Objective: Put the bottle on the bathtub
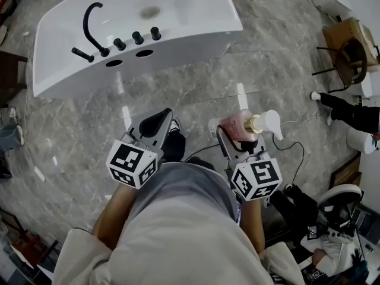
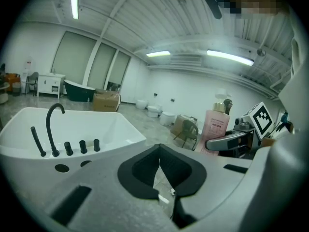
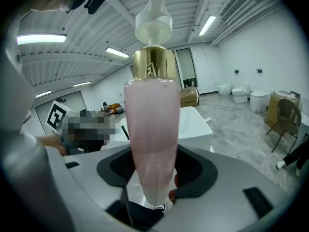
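Observation:
The pink bottle (image 1: 238, 123) with a gold collar and white pump stands upright in my right gripper (image 1: 233, 138), which is shut on its lower body. In the right gripper view the bottle (image 3: 152, 124) fills the middle, pinched between the black pads of the gripper (image 3: 152, 178). My left gripper (image 1: 155, 123) is shut and holds nothing; its pads meet at the tip of the gripper (image 2: 159, 161). The white bathtub (image 1: 190, 13) lies ahead on the floor, with a black faucet (image 1: 90, 25) and knobs on its near rim. From the left gripper view I see the tub (image 2: 104, 129) and the bottle (image 2: 216, 124).
Grey marble floor lies between me and the tub. A wooden chair (image 1: 349, 51) and a person's legs (image 1: 350, 114) are at the right. A white cable (image 1: 297, 122) runs over the floor. Someone sits at the lower right (image 1: 332, 242).

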